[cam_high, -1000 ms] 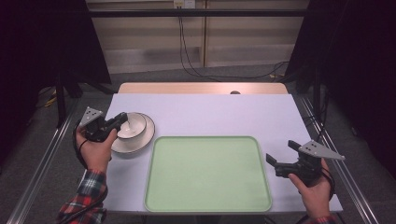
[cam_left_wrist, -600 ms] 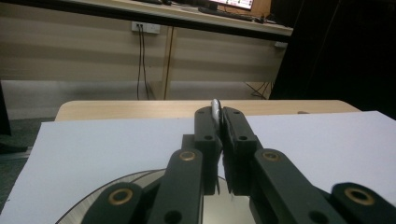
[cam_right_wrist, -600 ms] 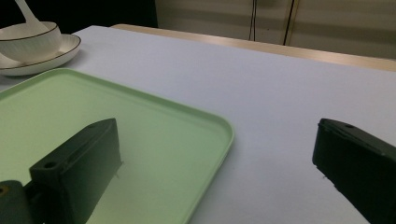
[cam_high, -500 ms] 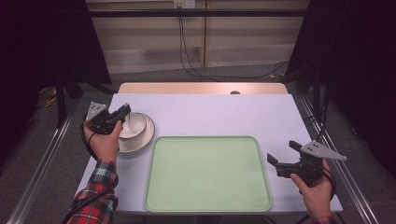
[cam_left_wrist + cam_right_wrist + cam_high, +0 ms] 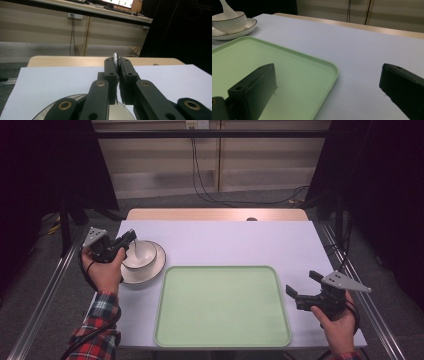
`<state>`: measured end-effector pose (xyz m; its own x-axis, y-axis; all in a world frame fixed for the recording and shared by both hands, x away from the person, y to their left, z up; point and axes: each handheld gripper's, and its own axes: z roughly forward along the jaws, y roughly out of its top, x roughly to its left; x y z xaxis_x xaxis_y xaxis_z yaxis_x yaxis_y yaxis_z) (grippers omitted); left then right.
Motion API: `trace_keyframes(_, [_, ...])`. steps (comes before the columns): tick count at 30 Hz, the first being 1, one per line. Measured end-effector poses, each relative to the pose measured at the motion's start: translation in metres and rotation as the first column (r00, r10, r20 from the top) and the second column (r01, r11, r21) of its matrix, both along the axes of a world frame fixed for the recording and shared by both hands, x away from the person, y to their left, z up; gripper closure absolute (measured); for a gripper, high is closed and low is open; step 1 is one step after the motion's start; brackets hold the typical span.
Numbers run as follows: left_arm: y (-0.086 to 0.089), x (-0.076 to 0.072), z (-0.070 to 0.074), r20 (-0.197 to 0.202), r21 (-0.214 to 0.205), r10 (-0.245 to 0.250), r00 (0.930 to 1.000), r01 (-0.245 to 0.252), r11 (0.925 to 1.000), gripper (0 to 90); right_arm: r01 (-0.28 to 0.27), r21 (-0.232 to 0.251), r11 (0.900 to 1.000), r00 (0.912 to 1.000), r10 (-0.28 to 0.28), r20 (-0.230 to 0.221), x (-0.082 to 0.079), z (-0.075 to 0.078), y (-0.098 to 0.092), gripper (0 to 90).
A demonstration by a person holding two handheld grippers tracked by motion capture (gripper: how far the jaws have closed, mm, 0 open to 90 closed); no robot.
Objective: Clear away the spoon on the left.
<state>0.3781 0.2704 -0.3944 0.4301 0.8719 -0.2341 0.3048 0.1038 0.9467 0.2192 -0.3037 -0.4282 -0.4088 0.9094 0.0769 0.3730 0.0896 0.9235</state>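
Lifted from earlier, left gripper (image 5: 126, 241) jaws clamp the spoon (image 5: 115, 59); right gripper (image 5: 303, 287) gapes.

Left gripper (image 5: 131, 238) held level in left hand (image 5: 106, 270), jaws pinched together, plaid sleeve at wrist. Right gripper (image 5: 301, 286) low in right hand (image 5: 340, 320), jaws spread wide, pointing leftward in high view.

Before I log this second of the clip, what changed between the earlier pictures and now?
The left gripper, shut on the white spoon, shifted slightly toward the far side of the bowl, tilting the spoon's handle up; its bowl end remains inside the bowl. The bowl, saucer, green tray and open right gripper stayed put.
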Motion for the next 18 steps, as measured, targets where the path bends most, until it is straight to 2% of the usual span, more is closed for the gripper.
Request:
trace_keyframes(1, [0.0, -0.001, 0.004, 0.001, -0.007, -0.02, 0.9998, 0.02, 0.9998, 85.7, -0.002, -0.006, 1.0, 1.0, 0.002, -0.001, 0.0, 0.0, 0.0, 0.6])
trace_keyframes(2, [0.0, -0.002, 0.007, 0.0, -0.007, -0.014, 0.9999, 0.014, 0.9999, 85.7, -0.002, -0.006, 1.0, 1.0, 0.002, -0.001, 0.0, 0.0, 0.0, 0.6])
trace_keyframes(3, [0.0, -0.004, 0.014, 0.007, -0.011, -0.037, 0.9993, 0.037, 0.9993, 85.7, -0.006, -0.006, 1.0, 1.0, 0.006, 0.001, 0.0, 0.0, 0.0, 0.6])
trace_keyframes(5, [-0.001, -0.006, 0.021, 0.011, -0.012, -0.049, 0.9987, 0.049, 0.9987, 85.8, -0.004, -0.009, 1.0, 1.0, 0.004, 0.003, 0.0, 0.0, 0.0, 0.5])
trace_keyframes(11, [-0.004, -0.011, 0.036, 0.024, -0.036, -0.094, 0.9953, 0.095, 0.9949, 85.8, -0.005, -0.011, 0.9999, 1.0, 0.005, 0.001, 0.0, 0.0, 0.001, 0.5])
trace_keyframes(12, [-0.005, -0.012, 0.04, 0.018, -0.042, -0.122, 0.9923, 0.123, 0.9915, 85.8, -0.007, -0.011, 0.9999, 1.0, 0.008, 0.003, 0.0, 0.0, 0.001, 0.5])
trace_keyframes(14, [-0.007, -0.012, 0.042, 0.018, -0.046, -0.124, 0.9921, 0.124, 0.9912, 85.8, -0.009, -0.011, 0.9999, 1.0, 0.009, 0.003, 0.0, 0.0, 0.001, 0.5])
trace_keyframes(18, [-0.014, -0.016, 0.046, 0.016, -0.06, -0.177, 0.9841, 0.177, 0.9823, 85.8, -0.004, -0.011, 0.9999, 1.0, 0.004, 0.005, 0.0, 0.0, 0.0, 0.5])
